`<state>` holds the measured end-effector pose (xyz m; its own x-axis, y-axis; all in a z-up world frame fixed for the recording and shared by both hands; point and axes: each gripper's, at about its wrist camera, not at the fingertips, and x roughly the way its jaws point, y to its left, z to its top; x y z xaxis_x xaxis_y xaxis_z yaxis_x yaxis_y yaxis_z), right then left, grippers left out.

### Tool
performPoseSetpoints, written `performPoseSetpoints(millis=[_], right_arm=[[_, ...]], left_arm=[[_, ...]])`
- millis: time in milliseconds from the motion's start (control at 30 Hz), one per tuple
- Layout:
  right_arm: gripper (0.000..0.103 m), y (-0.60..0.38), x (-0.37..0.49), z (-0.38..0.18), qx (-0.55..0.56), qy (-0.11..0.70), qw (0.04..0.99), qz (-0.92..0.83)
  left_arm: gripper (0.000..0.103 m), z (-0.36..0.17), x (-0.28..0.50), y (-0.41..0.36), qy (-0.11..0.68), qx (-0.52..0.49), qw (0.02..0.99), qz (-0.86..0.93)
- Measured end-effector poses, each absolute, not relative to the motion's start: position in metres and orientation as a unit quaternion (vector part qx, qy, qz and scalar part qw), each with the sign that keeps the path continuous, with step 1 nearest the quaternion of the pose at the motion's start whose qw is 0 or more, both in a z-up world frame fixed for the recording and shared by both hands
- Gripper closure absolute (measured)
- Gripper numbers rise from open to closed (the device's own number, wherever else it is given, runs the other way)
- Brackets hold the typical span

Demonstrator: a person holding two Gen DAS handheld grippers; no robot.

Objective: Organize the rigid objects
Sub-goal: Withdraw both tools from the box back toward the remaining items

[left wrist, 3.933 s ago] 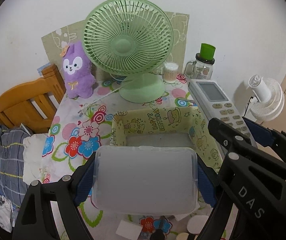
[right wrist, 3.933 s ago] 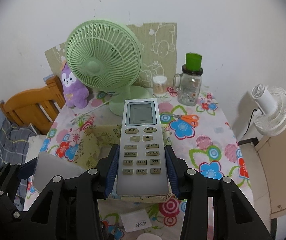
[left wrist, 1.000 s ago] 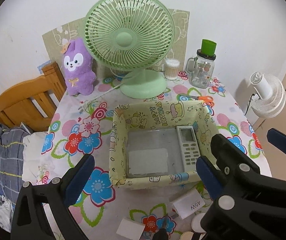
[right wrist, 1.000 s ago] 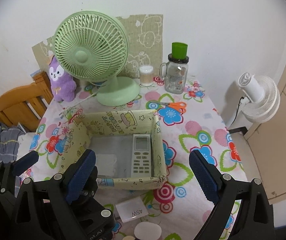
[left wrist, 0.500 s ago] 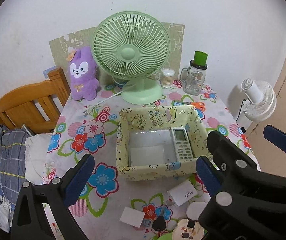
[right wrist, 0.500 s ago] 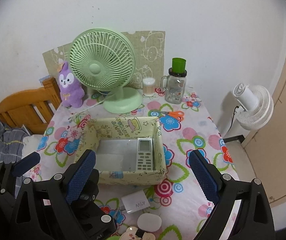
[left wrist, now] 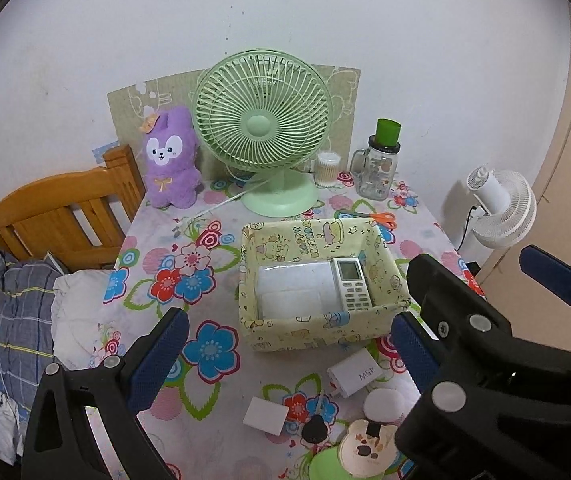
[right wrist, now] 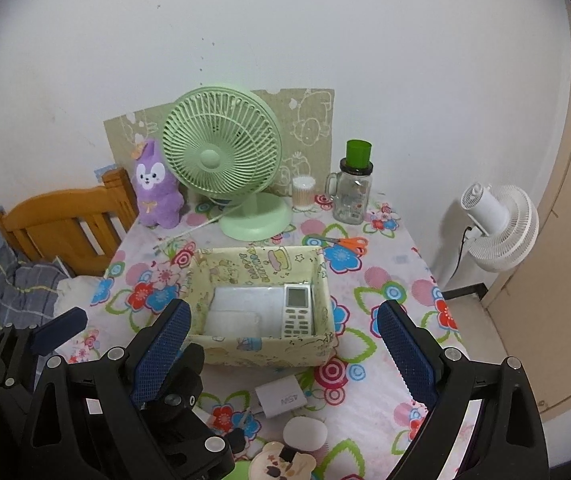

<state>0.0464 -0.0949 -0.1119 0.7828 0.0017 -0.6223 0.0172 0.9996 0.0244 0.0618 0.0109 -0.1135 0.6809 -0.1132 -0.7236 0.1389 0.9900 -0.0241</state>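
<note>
Both tools empty: left tool (left wrist: 285, 350) and right tool (right wrist: 285, 348) w/ jaws spread wide, nothing btwn pads. Remote (right wrist: 297, 310) and frosted plastic case (right wrist: 245, 310) lie flat side by side in the yellow box (right wrist: 261, 346), mid tabletop (right wrist: 405, 280). Likely next: loose bits at near edge, e.g. white charger (right wrist: 281, 398). Approach from above, straddle its short sides, close squarely, lift clear of box wall before lowering in.
</note>
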Motion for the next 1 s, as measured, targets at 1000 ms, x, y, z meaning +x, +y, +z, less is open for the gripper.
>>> performPoseSetpoints(millis=[1000], right_arm=[[0.007,-0.099,0.019,-0.155,0.007,0.336,0.942,0.01]], left_arm=[[0.0,-0.152,0.035,0.017,0.412,0.023,0.908,-0.073]])
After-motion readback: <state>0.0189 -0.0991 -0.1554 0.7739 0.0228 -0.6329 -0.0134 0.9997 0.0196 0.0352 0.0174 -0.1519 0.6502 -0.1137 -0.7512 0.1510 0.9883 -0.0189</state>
